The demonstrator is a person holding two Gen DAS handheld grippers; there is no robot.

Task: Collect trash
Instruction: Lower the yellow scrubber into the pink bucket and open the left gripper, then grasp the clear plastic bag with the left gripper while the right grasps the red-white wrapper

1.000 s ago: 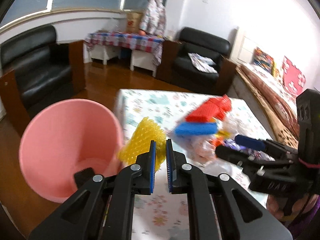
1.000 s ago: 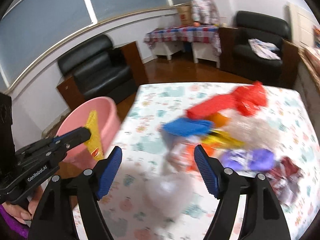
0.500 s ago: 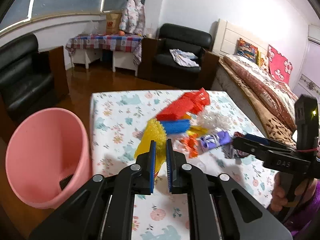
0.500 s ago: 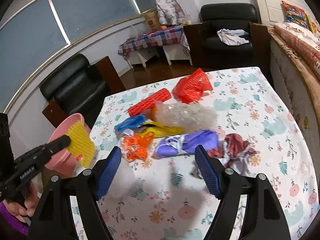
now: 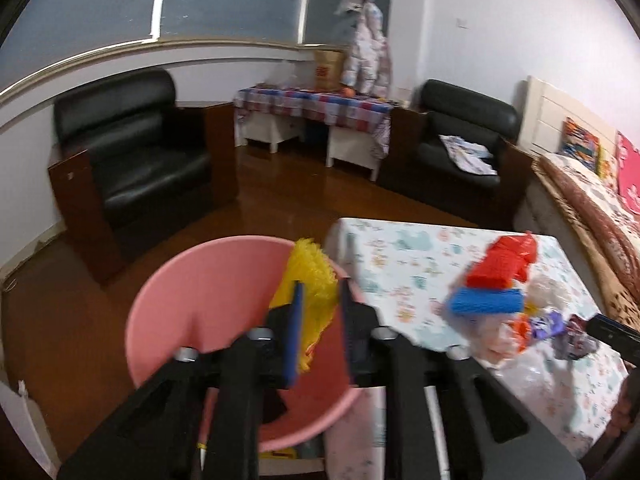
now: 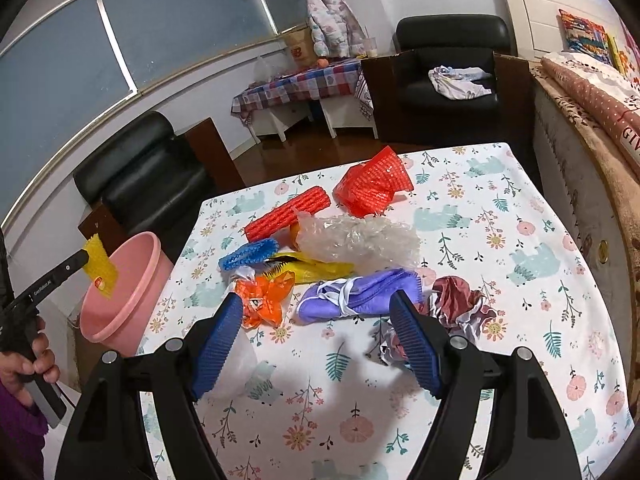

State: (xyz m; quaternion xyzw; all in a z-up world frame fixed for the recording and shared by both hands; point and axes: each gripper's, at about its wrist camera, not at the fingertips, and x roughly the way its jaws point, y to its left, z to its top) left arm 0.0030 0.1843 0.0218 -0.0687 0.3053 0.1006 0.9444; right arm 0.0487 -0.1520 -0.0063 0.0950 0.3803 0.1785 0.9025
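A yellow foam net [image 5: 310, 268] sits between the jaws of my left gripper [image 5: 320, 284], above the mouth of the pink bin [image 5: 208, 280]. Those jaws are opening, and a gap shows beside the right pad. The right wrist view shows the same net [image 6: 100, 266] at the left gripper's tip [image 6: 76, 260], over the bin [image 6: 128, 280]. My right gripper [image 6: 316, 300] hangs open and empty above the trash pile. Just beyond it lie a purple bag [image 6: 360, 294] and an orange wrapper [image 6: 266, 296].
On the floral table [image 6: 520, 240] lie a red mesh bag [image 6: 376, 190], a red foam roll [image 6: 288, 214], clear bubble plastic [image 6: 360, 240], a blue foam net [image 6: 250, 252], a yellow wrapper [image 6: 316, 268] and a dark red crumpled wrapper [image 6: 456, 300]. Black armchairs stand beyond the table.
My left gripper has swung left from above the table to above the pink bin, and its jaws have parted around the yellow net. The right gripper has held still for the last half second.
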